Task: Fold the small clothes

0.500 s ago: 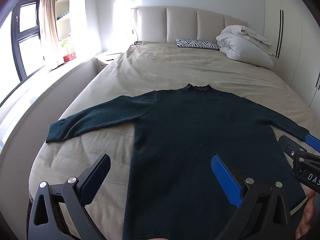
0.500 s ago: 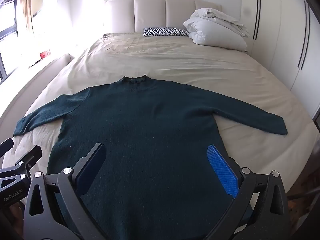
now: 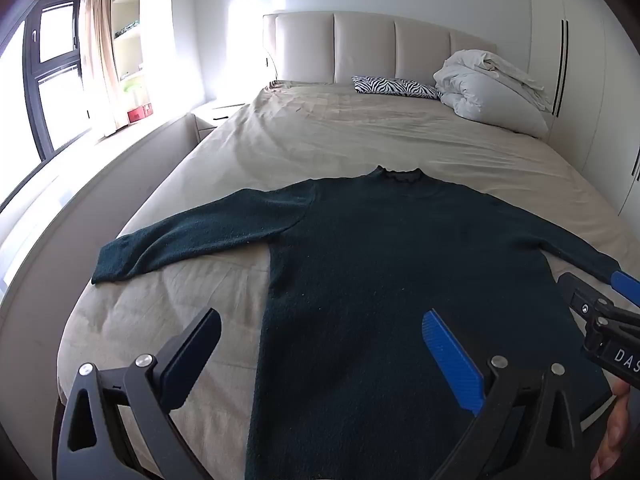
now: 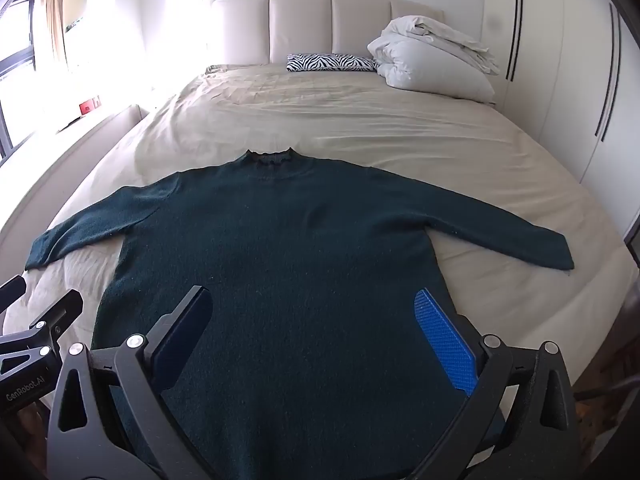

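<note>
A dark green long-sleeved sweater (image 3: 400, 280) lies flat on the beige bed (image 3: 360, 136), collar far, both sleeves spread out. It also shows in the right wrist view (image 4: 288, 260). My left gripper (image 3: 320, 344) is open and empty, held above the sweater's lower left part. My right gripper (image 4: 316, 320) is open and empty, above the lower body of the sweater. The right gripper also shows at the right edge of the left wrist view (image 3: 600, 308), and the left gripper at the left edge of the right wrist view (image 4: 36, 320).
A white folded duvet (image 4: 432, 60) and a zebra-print pillow (image 4: 332, 62) lie by the headboard. White wardrobes (image 4: 560, 60) stand on the right. A window ledge (image 3: 100, 168) runs along the bed's left side.
</note>
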The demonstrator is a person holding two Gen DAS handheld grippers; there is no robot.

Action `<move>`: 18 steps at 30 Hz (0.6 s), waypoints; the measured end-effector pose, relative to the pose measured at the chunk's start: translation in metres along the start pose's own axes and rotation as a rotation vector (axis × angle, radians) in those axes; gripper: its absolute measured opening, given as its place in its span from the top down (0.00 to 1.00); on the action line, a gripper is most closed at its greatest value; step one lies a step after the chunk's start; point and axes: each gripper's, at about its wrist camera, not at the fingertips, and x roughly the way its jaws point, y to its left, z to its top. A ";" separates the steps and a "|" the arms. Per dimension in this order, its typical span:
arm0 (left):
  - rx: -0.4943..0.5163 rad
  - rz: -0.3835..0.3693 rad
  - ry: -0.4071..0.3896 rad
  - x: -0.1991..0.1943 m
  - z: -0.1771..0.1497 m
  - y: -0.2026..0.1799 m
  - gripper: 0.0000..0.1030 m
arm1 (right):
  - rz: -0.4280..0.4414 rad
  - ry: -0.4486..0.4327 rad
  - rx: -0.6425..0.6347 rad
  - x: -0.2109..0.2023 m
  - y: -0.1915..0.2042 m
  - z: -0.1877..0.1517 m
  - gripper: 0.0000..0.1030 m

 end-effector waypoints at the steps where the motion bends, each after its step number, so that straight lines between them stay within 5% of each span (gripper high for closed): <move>1: 0.000 0.000 0.001 0.000 0.000 0.000 0.00 | -0.002 0.000 -0.002 0.001 0.002 -0.002 0.00; 18: -0.002 -0.002 0.003 0.002 -0.002 0.002 0.00 | -0.001 0.005 -0.004 0.002 0.001 -0.003 0.00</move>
